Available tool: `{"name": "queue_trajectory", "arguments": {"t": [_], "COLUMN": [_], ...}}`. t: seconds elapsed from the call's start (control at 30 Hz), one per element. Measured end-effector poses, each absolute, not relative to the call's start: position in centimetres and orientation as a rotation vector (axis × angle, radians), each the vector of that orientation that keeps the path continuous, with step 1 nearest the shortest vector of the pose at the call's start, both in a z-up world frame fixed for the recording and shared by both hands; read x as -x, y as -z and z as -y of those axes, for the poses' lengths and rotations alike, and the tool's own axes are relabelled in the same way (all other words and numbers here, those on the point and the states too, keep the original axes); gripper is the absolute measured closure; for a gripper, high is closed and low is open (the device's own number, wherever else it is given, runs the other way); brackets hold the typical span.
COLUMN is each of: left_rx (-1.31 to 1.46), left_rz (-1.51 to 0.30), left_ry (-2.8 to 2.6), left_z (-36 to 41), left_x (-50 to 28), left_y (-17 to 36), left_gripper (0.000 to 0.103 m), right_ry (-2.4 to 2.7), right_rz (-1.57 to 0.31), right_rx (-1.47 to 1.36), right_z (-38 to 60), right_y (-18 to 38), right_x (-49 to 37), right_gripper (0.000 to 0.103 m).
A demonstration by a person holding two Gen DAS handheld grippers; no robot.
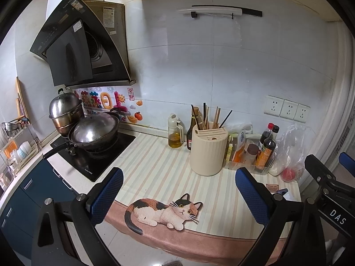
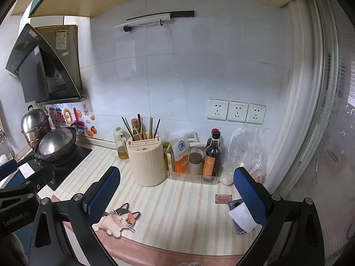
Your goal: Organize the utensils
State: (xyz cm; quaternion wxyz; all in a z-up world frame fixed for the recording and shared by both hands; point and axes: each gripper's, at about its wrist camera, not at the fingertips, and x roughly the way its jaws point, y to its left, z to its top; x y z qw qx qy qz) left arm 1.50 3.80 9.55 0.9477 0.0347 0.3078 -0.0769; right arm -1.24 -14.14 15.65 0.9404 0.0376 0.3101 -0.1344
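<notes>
A cream ribbed utensil holder (image 1: 208, 151) (image 2: 147, 160) stands on the striped counter mat near the back wall. Several wooden and black chopsticks (image 1: 207, 117) (image 2: 142, 127) stick up out of it. My left gripper (image 1: 177, 194) hangs open in front of the mat, with nothing between its blue pads. My right gripper (image 2: 177, 195) is open too and empty, a little nearer than the holder. In the left wrist view the right gripper's black frame (image 1: 328, 184) shows at the right edge.
A wok (image 1: 94, 132) and a steel pot (image 1: 65, 110) sit on the black cooktop at left. Behind the holder stands an oil bottle (image 1: 175, 134); right of it are a clear tray of sauce bottles (image 2: 195, 164) and a plastic bag (image 2: 246, 153). A phone with a paper slip (image 2: 240, 217) lies at front right.
</notes>
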Motion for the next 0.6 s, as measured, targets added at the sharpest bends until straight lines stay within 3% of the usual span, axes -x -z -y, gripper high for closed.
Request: {"name": "queue_trajectory", "arguments": {"t": [0.6], "left_rx": [-0.071], "left_rz": [-0.625], "left_ry": [0.152], "left_z": [-3.93], "left_x": [-1.85], "left_y": [-9.61], "left_gripper": [0.0], "right_ry": [0.273], "right_rz": [-0.633], "right_rx": [-0.076], "right_z": [14.25], "right_y": [-15.58], "right_x": [1.08], "right_gripper": [0.0]}}
